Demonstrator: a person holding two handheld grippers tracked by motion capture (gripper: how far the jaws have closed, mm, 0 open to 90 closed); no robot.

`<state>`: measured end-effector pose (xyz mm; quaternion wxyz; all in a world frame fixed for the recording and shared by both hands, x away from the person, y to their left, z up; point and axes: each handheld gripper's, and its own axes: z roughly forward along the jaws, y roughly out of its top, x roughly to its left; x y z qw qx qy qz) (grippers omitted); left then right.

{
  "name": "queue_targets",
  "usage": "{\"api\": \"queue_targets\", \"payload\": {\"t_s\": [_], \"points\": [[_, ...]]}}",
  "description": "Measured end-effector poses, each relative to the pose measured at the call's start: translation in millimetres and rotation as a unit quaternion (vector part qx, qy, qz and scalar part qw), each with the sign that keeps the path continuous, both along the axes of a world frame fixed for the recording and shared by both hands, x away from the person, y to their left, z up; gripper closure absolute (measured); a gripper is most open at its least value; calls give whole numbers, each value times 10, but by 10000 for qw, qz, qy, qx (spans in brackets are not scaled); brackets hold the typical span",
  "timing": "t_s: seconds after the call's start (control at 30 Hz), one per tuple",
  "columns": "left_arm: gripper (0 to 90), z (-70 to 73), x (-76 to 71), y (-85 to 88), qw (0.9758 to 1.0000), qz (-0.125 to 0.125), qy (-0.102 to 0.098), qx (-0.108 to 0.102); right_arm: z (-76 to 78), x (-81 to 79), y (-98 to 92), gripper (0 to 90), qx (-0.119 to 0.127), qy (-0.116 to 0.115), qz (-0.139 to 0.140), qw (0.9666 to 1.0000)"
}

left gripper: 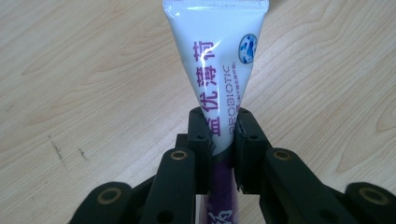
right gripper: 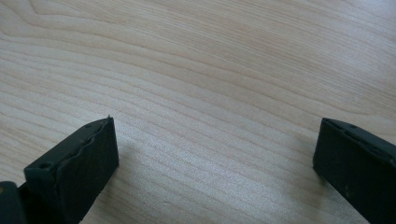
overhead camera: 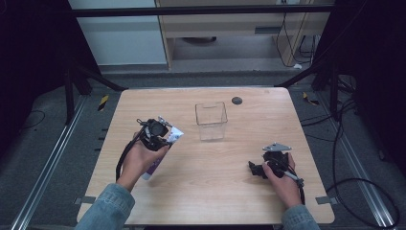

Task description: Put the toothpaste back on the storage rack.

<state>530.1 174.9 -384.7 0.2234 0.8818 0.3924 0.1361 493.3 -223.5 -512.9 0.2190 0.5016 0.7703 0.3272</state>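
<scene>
Currently the left gripper (overhead camera: pixel 165 139) sits at about 9 o'clock on the wooden table (overhead camera: pixel 215 191), held in the person's left hand (overhead camera: pixel 136 160), jaws clamped on a white-and-purple tube (left gripper: pixel 217 70). Left gripper view: both black jaws press the tube's sides around mid-length, the flat crimped end pointing away from the camera toward 12 o'clock, the purple section running down between the jaw linkages. White part carries purple Chinese characters, the word PROBIOTIC and a small blue round logo. High view: tube lies slanted, crimped end near 1 o'clock of the left hand, purple end under the hand toward 7 o'clock; cannot tell if it is lifted or touching the tabletop. Clear plastic box (overhead camera: pixel 211 120), open top, stands upright just past table centre toward 12 o'clock, near the tube's crimped end but apart from it. Small dark round disc (overhead camera: pixel 236 100) lies on the table beyond the box at roughly 1 o'clock from it. Right gripper (overhead camera: pixel 256 168) is at about 4 o'clock on the table, in the person's right hand (overhead camera: pixel 282 179), grey three-cornered plate on top, cable trailing back along the forearm. Right gripper view: jaws spread wide, bare wood grain between them, gripping nothing. Both denim sleeves come in at 6 o'clock.
</scene>
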Motion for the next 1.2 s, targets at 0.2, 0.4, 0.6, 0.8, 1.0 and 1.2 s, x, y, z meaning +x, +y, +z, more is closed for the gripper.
{"api": "queue_targets", "payload": {"t_s": [0.2, 0.4, 0.6, 0.8, 1.0, 1.2], "points": [[786, 89, 16, 0, 9999, 2, -87, -63, 2, -1, 2, 4, 16, 12, -14, 10000], [786, 143, 33, -56, 9999, -51, -126, -66, 1, 3, 0, 4, -5, 13, -1, 10000], [786, 211, 84, -142, 9998, -56, -157, -91, 1, 1, 3, 4, 8, 17, -10, 10000], [786, 311, 143, -236, 9992, -76, -318, -243, 1, 2, 1, 4, 1, 17, -4, 10000], [786, 461, 214, -331, 9979, -106, -470, -439, 1, 3, 0, 4, 0, 15, -1, 10000], [786, 628, 234, -373, 9967, -126, -606, -523, 0, 3, 2, 4, 2, 10, -8, 10000]]}}
